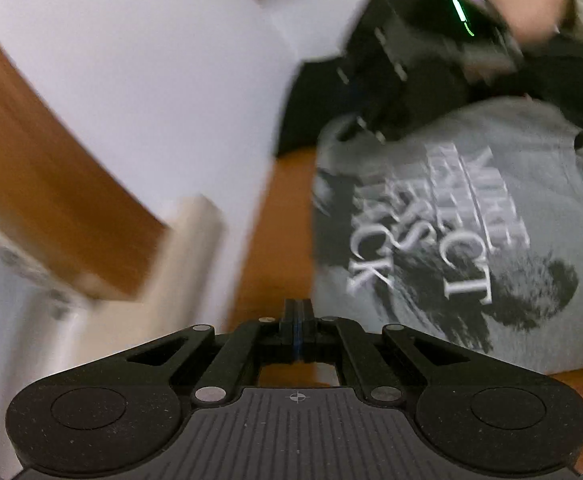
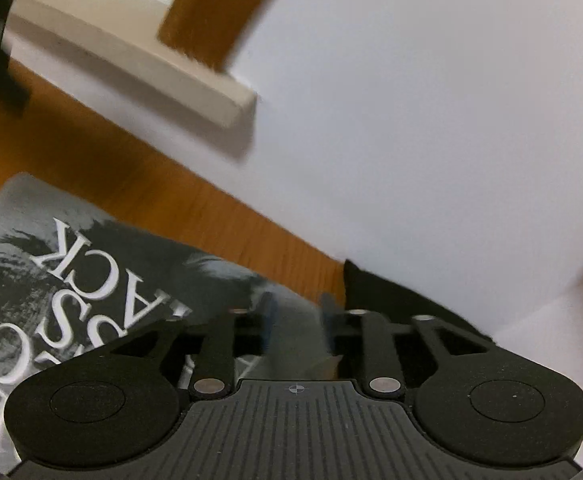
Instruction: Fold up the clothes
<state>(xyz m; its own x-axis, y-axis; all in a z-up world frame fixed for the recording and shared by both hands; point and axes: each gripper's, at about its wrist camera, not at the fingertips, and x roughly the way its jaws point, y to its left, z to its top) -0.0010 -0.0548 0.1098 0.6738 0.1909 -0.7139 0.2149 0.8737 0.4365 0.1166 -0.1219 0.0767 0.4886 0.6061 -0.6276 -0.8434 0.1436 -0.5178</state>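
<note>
Left wrist view: folded grey T-shirt (image 1: pixel 451 216) on wooden counter (image 1: pixel 279 220).
Left claw (image 1: pixel 299 320) was closed and empty beside it; right claw (image 2: pixel 297 320) stood parted over its edge, gripping nothing.

The folded T-shirt (image 1: pixel 451 232) lies flat on the table (image 1: pixel 275 216), printed side up. In the left wrist view it fills the right half, with bare table along its left edge and a wall (image 1: pixel 151 60) beyond that. The left gripper (image 1: pixel 298 320) is over the table just left of the shirt's near corner. The right gripper (image 1: pixel 411 60) and the hand (image 1: pixel 531 4) holding it are above the shirt's far end. In the right wrist view the shirt (image 2: pixel 91 272) lies to the lower left, the right gripper (image 2: pixel 297 320) is over its edge, and the wall (image 2: pixel 431 120) rises behind the table (image 2: pixel 171 200)
</note>
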